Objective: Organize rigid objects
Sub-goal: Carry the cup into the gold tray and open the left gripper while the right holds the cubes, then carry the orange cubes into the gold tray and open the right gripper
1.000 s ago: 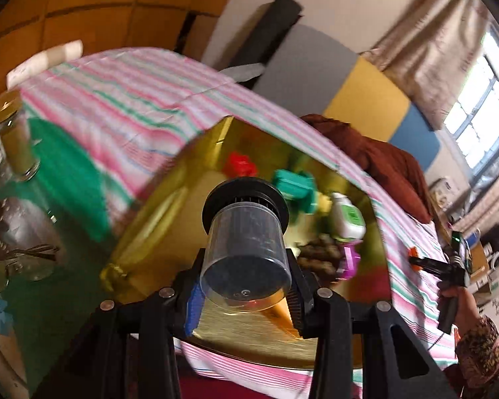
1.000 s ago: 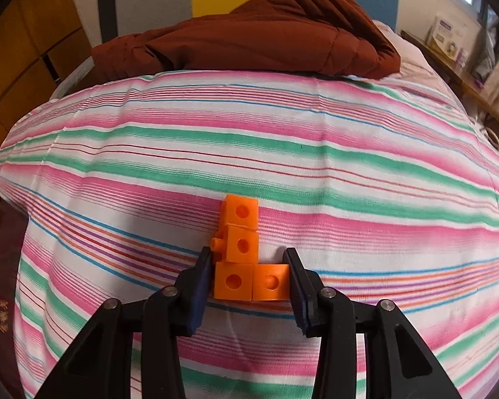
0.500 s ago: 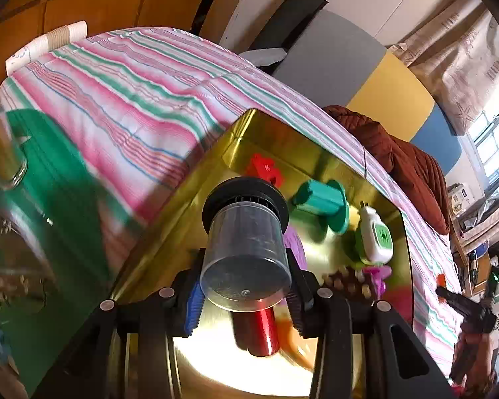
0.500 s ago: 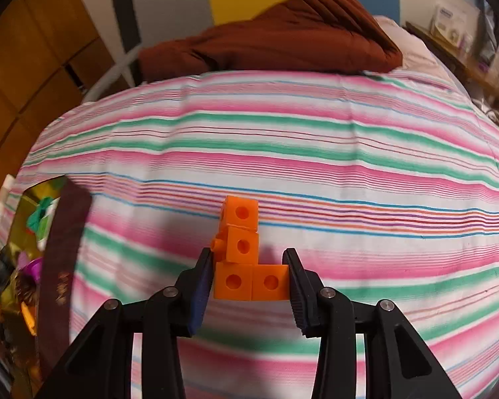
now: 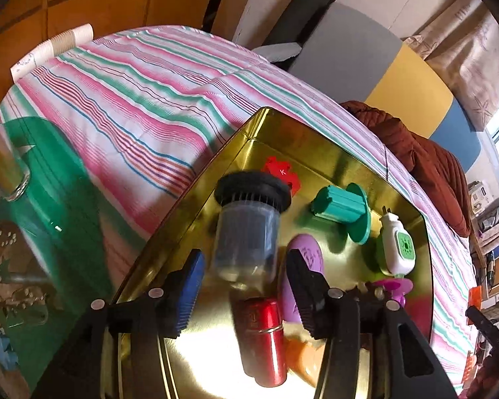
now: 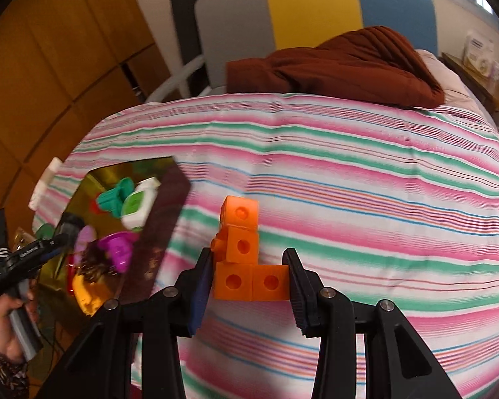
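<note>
My left gripper (image 5: 244,286) is open over the gold tray (image 5: 319,153); a clear jar with a black lid (image 5: 249,222) is loose between its jaws, blurred, inside the tray. The tray also holds a red piece (image 5: 279,171), a teal spool (image 5: 344,206), a white-and-green plug device (image 5: 397,246), a purple oval (image 5: 304,259) and a red can (image 5: 264,335). My right gripper (image 6: 249,282) is shut on an orange block cluster (image 6: 241,249), held above the striped bed. The tray shows at the left of the right wrist view (image 6: 99,179), with my left gripper (image 6: 33,252) over it.
The striped bedspread (image 6: 366,199) is wide and flat. A brown jacket (image 6: 342,63) lies at the headboard. A green glass surface (image 5: 43,206) with a glass jar (image 5: 3,166) lies left of the tray. Stacked paper cups (image 5: 53,50) lie at the bed's far corner.
My left gripper has opened and let go of the clear jar into the tray. My right gripper has swung left with the orange blocks, bringing the tray into view.
</note>
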`<action>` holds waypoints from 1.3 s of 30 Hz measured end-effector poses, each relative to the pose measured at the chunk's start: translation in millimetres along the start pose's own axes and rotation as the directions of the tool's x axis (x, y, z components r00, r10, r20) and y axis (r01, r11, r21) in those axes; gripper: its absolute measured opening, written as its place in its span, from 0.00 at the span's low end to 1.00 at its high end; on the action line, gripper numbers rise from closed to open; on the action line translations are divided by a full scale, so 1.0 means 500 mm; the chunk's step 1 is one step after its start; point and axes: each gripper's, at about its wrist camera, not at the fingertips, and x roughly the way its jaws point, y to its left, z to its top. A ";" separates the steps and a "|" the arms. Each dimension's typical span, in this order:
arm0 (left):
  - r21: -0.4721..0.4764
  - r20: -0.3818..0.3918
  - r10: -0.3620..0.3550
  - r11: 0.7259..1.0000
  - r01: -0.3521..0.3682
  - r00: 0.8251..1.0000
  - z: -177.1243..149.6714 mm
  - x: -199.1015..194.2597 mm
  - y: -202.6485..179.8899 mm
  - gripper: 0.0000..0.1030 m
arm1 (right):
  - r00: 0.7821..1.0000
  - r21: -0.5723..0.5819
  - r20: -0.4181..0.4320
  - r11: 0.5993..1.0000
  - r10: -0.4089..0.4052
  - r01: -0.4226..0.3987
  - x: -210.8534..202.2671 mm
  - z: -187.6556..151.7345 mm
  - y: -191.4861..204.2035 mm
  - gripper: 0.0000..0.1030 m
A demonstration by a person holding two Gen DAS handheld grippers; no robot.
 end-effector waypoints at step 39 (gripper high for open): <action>0.139 0.161 -0.035 0.990 0.012 0.986 -0.133 -0.149 0.020 0.60 | 0.966 -0.254 -0.195 0.943 0.170 -0.217 0.076 -0.096 0.342 0.33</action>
